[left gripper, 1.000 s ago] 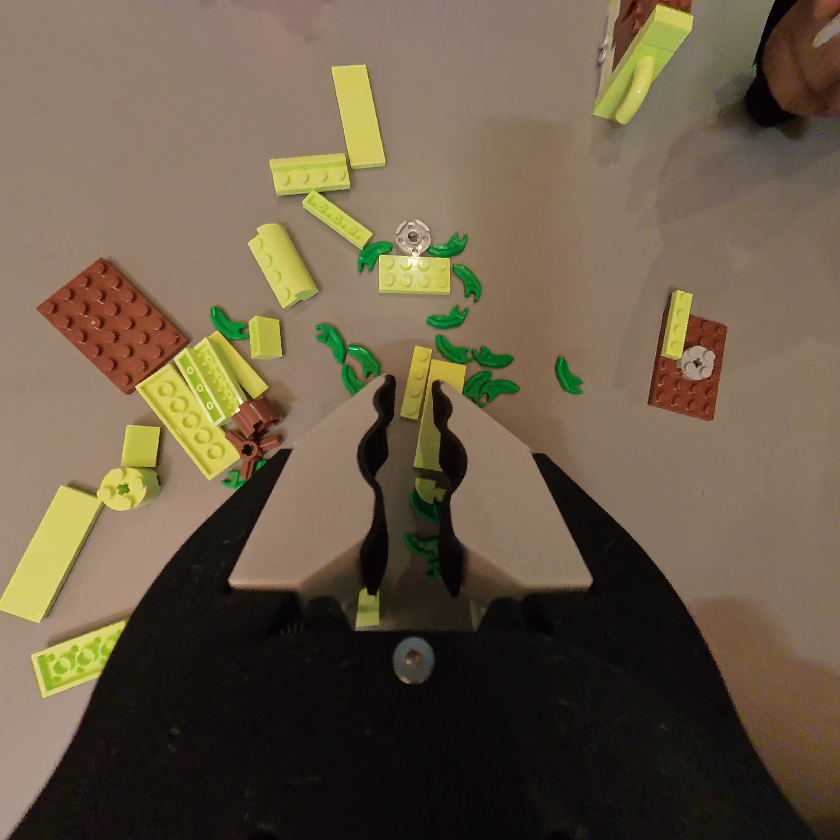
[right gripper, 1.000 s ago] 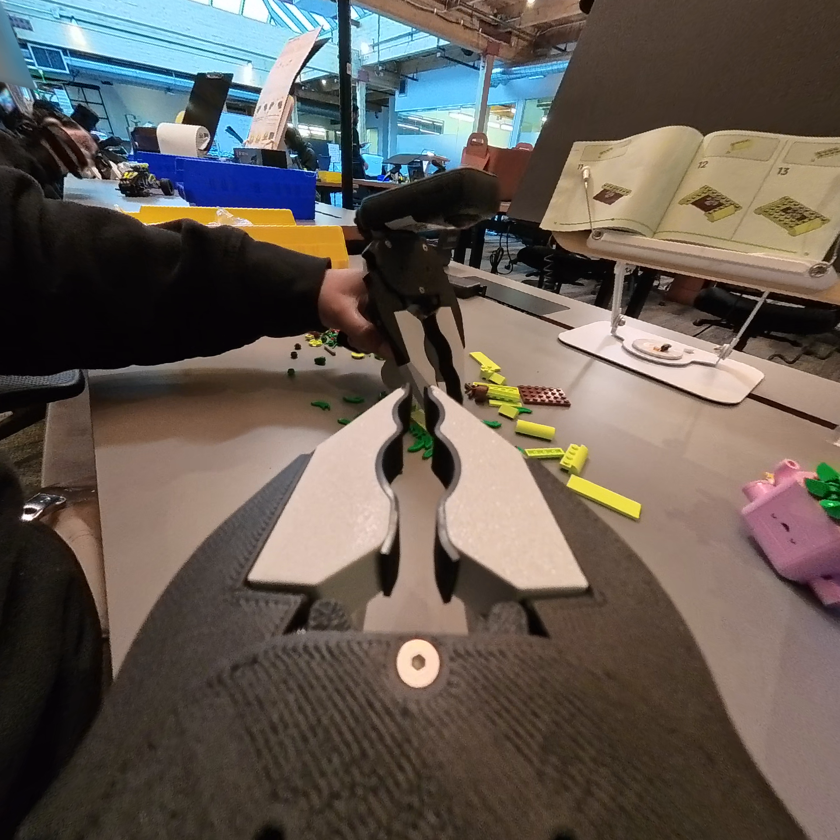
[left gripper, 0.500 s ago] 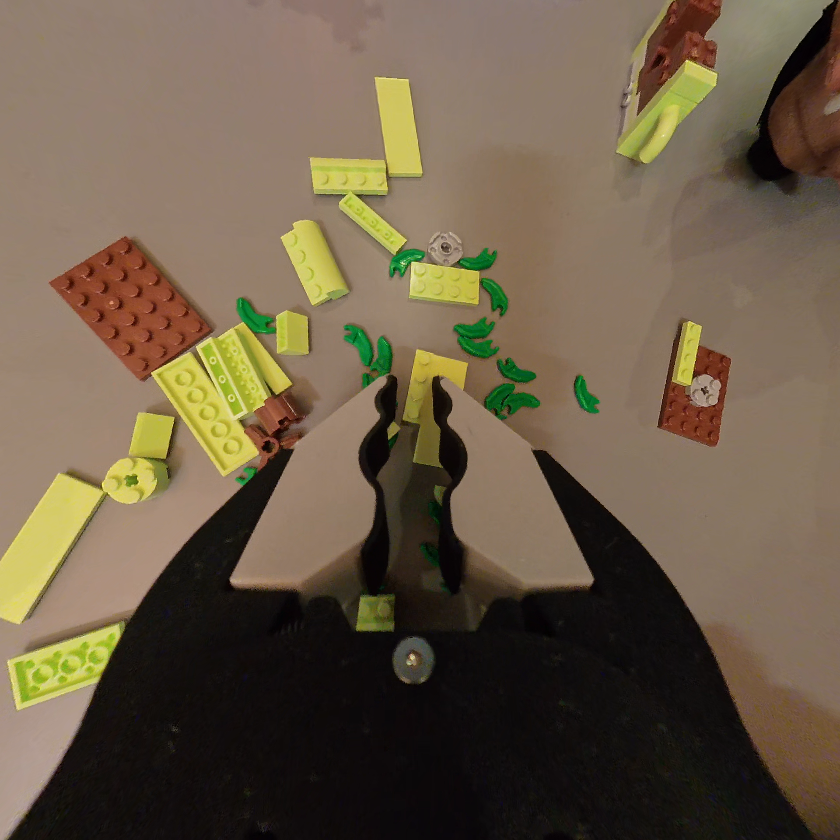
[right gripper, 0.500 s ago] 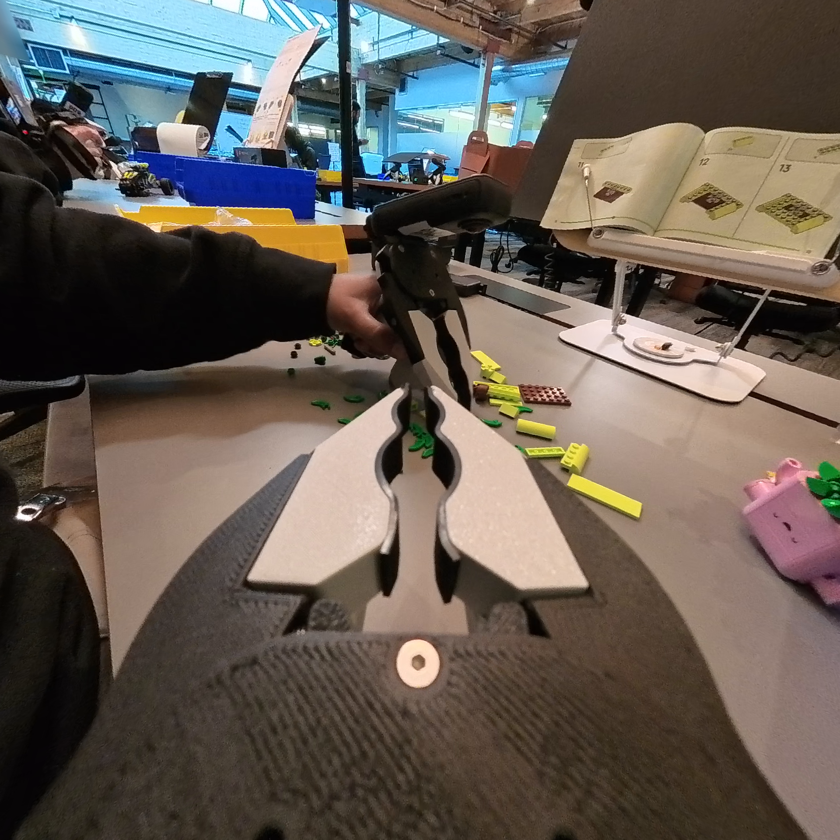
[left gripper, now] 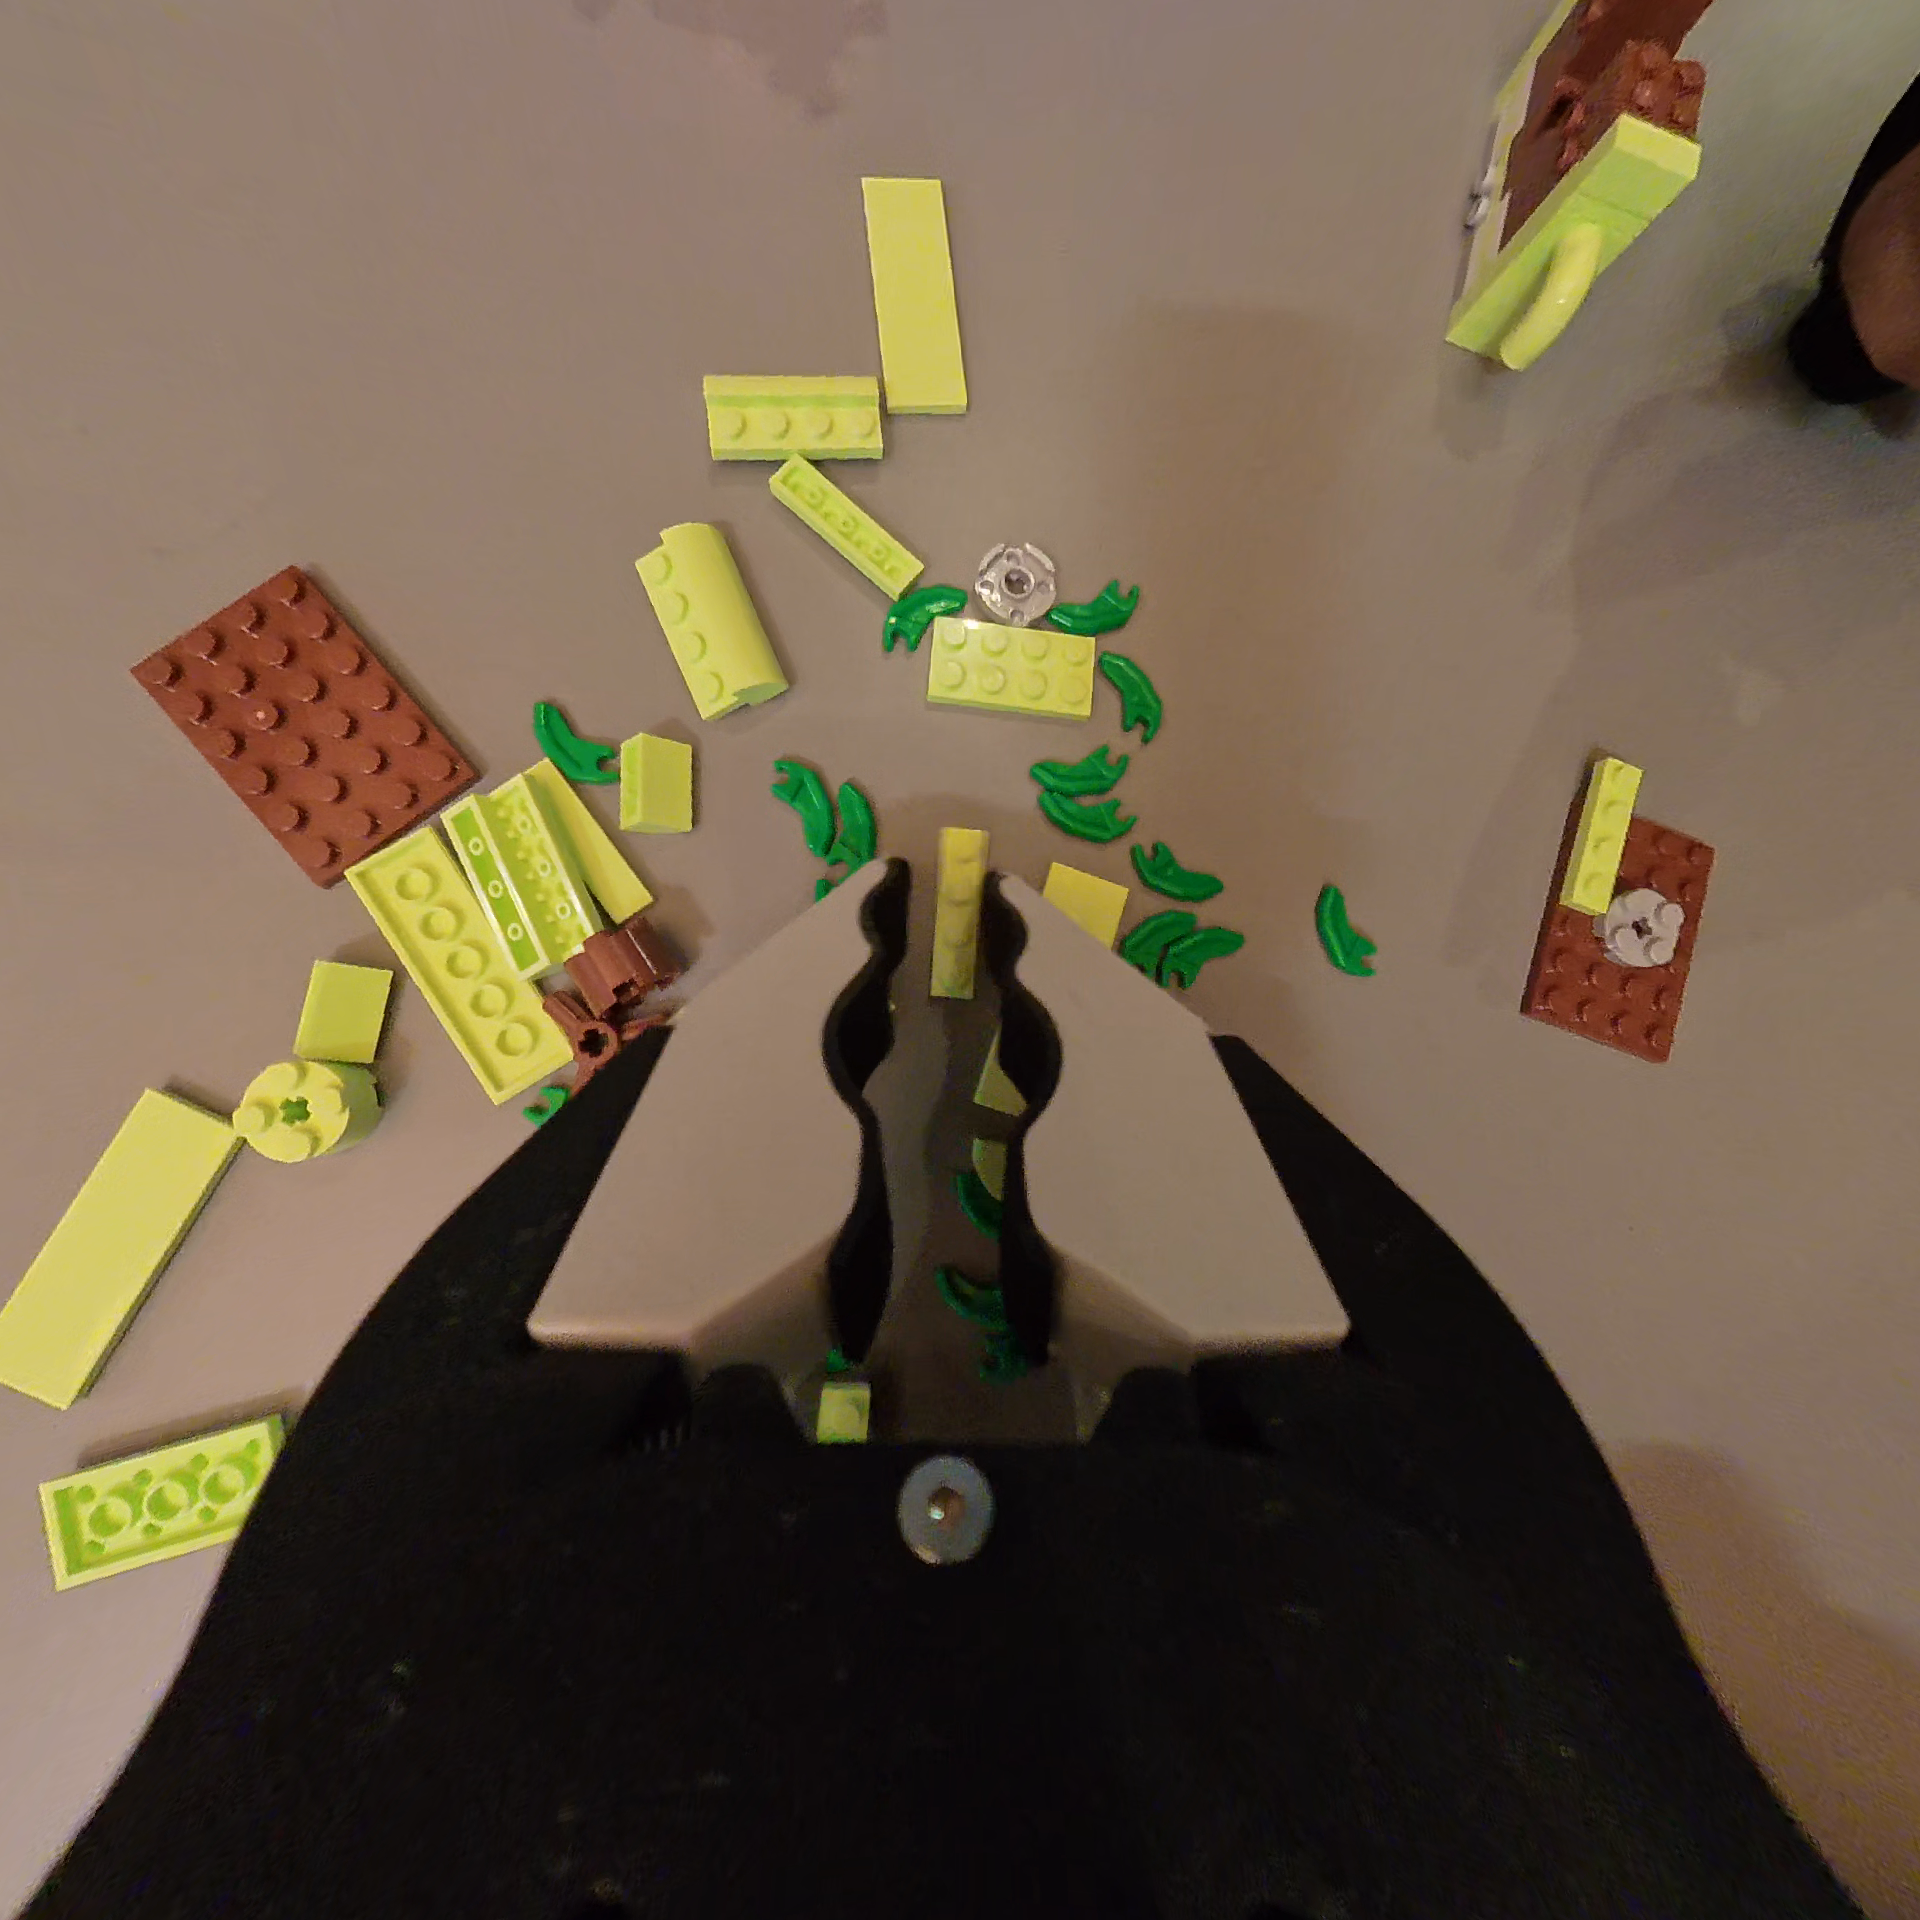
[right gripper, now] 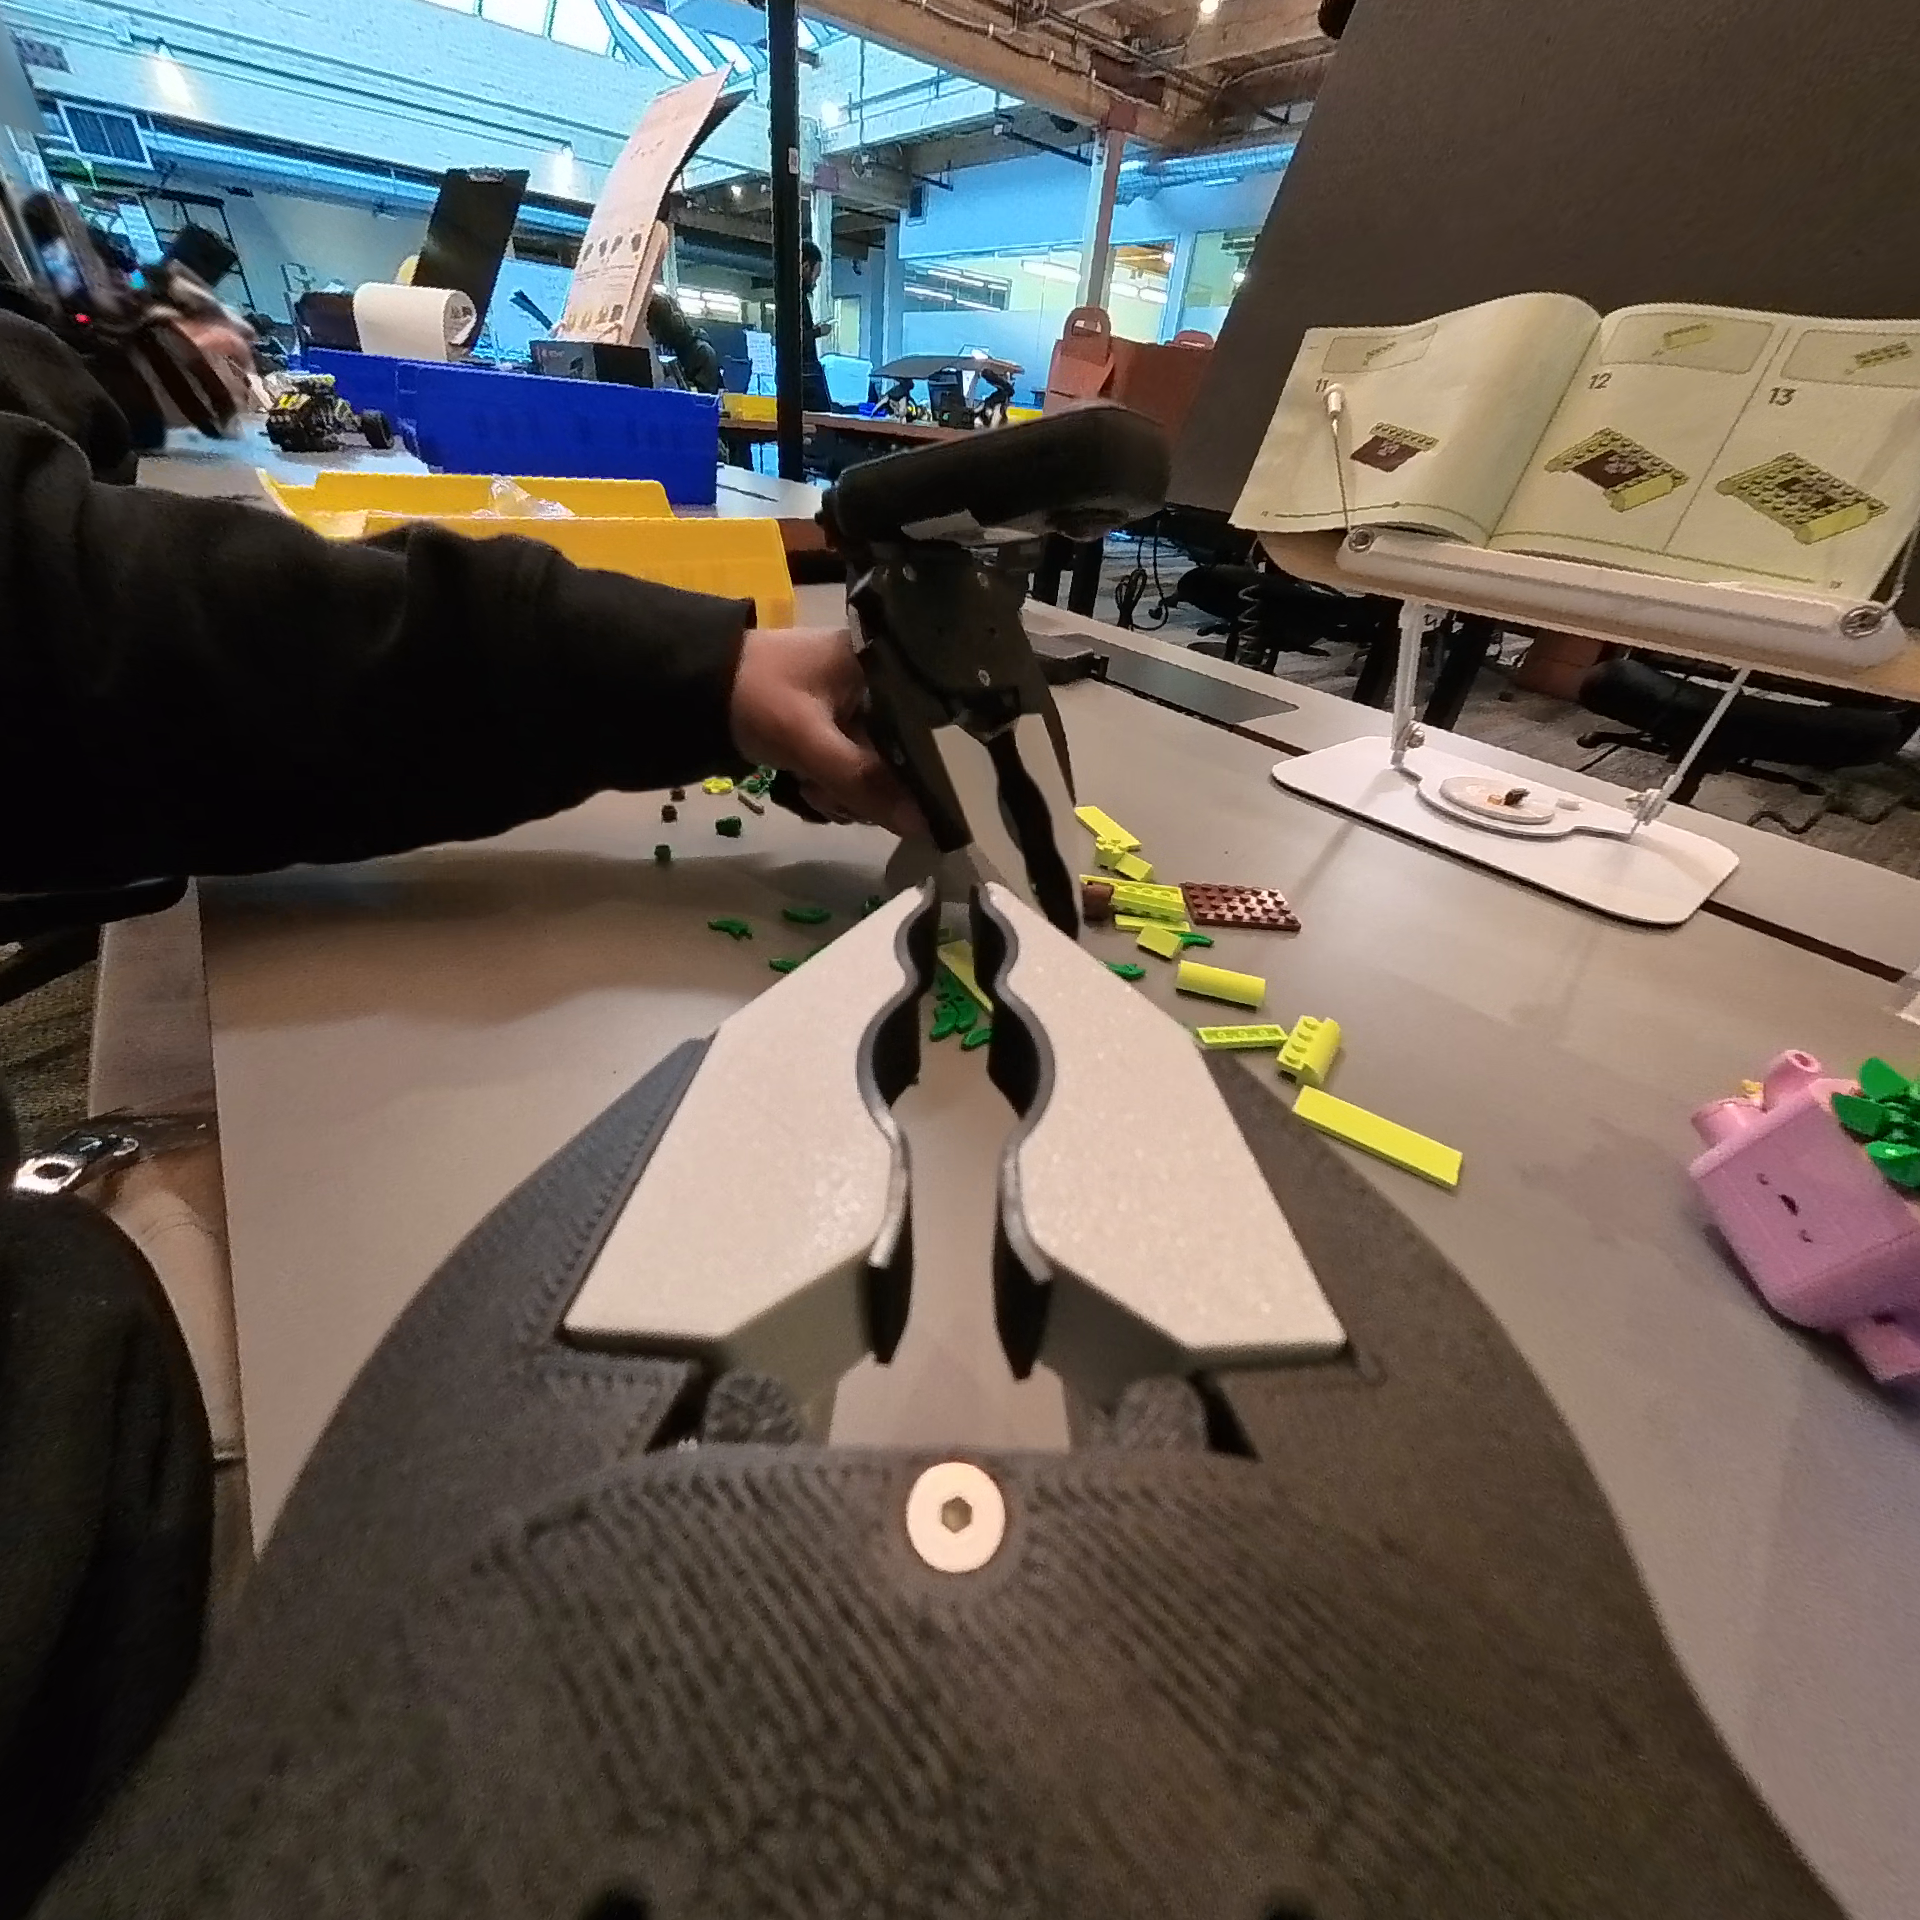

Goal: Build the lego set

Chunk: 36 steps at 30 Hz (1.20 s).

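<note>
Left gripper [left gripper: 948, 888] points straight down at the grey table [left gripper: 416, 260], jaws narrow, clamped on a thin lime strip [left gripper: 958, 914] that stands between the tips. A small lime square [left gripper: 1086, 902] lies just right of the tips, green leaf bits [left gripper: 1081, 795] scattered around them.

Left side of the pile: big brown plate [left gripper: 301, 722], with a stack of lime plates [left gripper: 499, 925] just beside its near corner. Ahead: lime 2x4 plate [left gripper: 1010, 675] touching a clear round stud piece [left gripper: 1016, 584]. Right: small brown plate [left gripper: 1616, 951] carrying a lime strip and a grey round piece. Far right corner: a part-built brown and lime block [left gripper: 1579, 177].

Right gripper [right gripper: 954, 904] is held low over the table, well back from the pile, jaws slightly apart with nothing between them. From there I see my left hand [right gripper: 821, 727] holding the other tool above the bricks, an open instruction booklet [right gripper: 1590, 436] on a stand to the right, and a pink block model [right gripper: 1829, 1205] at the right edge.
</note>
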### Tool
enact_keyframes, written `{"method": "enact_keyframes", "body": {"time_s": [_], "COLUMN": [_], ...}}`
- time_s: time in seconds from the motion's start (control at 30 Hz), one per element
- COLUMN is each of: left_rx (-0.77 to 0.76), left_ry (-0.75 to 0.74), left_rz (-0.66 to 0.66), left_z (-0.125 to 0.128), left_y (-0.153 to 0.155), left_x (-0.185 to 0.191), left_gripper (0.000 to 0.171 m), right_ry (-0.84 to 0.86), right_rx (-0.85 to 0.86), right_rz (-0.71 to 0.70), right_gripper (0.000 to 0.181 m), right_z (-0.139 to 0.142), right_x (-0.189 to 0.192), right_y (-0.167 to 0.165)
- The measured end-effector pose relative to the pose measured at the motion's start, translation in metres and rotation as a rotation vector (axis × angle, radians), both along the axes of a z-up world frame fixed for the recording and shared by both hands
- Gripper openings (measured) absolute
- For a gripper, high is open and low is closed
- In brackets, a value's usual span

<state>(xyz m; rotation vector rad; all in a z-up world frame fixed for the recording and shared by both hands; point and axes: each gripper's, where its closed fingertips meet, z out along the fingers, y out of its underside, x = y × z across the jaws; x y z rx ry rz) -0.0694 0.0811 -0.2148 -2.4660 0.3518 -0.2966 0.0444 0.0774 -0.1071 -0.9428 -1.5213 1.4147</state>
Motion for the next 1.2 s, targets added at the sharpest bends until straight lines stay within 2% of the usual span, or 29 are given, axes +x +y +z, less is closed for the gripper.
{"method": "enact_keyframes", "body": {"time_s": [0.03, 0.2, 0.37, 0.47, 0.57, 0.63, 0.87, 1.2], "left_rx": [0.001, 0.006, 0.053, -0.011, -0.087, -0.107, -0.087, -0.12], "left_ry": [0.002, 0.016, 0.005, -0.003, 0.004, 0.031, 0.014, 0.012], "left_rz": [0.002, -0.034, -0.163, -0.265, -0.311, -0.308, -0.306, -0.319], "left_z": [0.0, 0.005, 0.032, 0.027, 0.011, 0.004, 0.012, 0.005], "left_y": [0.001, -0.004, -0.018, -0.036, -0.05, -0.052, -0.052, -0.054], "left_x": [0.0, 0.007, 0.05, 0.085, 0.11, 0.114, 0.117, 0.121], "left_gripper": [0.006, 0.005, 0.005, 0.005, 0.005, 0.006, 0.005, 0.006], "right_ry": [0.0, 0.006, 0.004, 0.0, -0.003, -0.005, -0.005, 0.001], "right_rx": [0.0, -0.002, -0.004, -0.003, -0.003, -0.003, -0.004, -0.002], "right_rz": [0.0, -0.001, -0.002, -0.002, -0.002, -0.002, -0.001, -0.003], "right_gripper": [0.003, 0.003, 0.003, 0.003, 0.003, 0.003, 0.003, 0.003], "right_z": [0.0, 0.001, 0.001, 0.0, 0.0, 0.0, -0.001, 0.0], "right_x": [0.0, 0.001, 0.0, 0.0, 0.0, -0.001, -0.001, 0.0], "right_y": [0.0, 0.0, 0.001, 0.001, 0.0, 0.0, 0.0, 0.0]}}
